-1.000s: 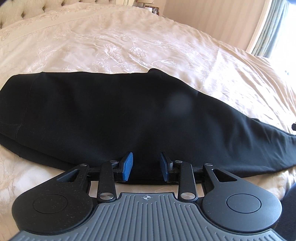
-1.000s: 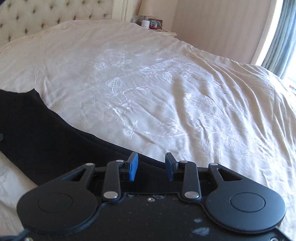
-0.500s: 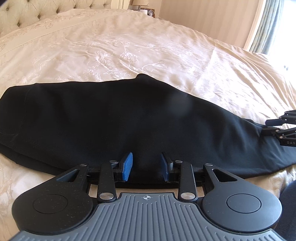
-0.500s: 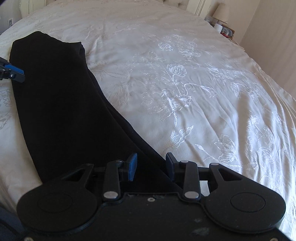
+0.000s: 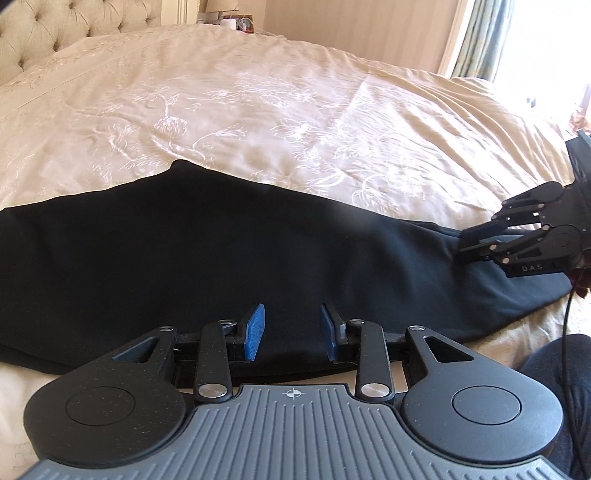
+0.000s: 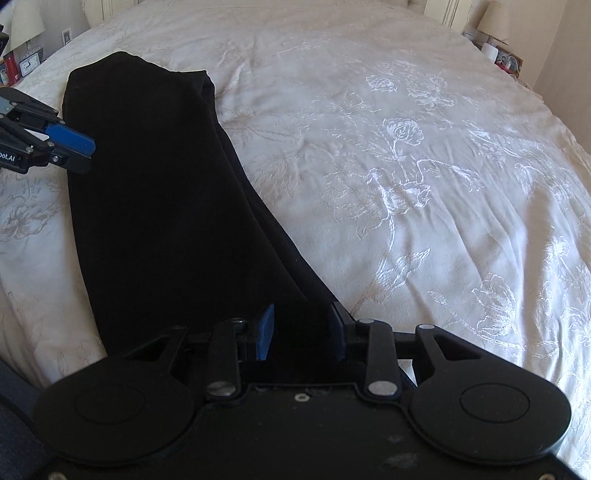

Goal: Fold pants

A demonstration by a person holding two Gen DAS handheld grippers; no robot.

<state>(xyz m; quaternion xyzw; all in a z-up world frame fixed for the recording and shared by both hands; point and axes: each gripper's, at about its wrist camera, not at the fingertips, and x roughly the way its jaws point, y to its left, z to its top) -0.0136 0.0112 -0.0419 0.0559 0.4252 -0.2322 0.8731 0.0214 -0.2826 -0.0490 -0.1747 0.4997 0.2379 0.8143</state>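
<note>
closing over the black pants (image 6: 155, 206), right hand-held gripper (image 6: 301, 330); left hand-held gripper (image 5: 291, 330) partly spread above them

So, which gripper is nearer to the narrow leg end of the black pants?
The right. The right gripper is over the narrow leg end of the black pants, its jaws closing. The left gripper is at the near edge of the wide part, well away along the garment.

Bedroom: tufted headboard (image 5: 44, 33), bedspread (image 5: 295, 110) (embroidered), nightstand lamp (image 6: 495, 18).
</note>
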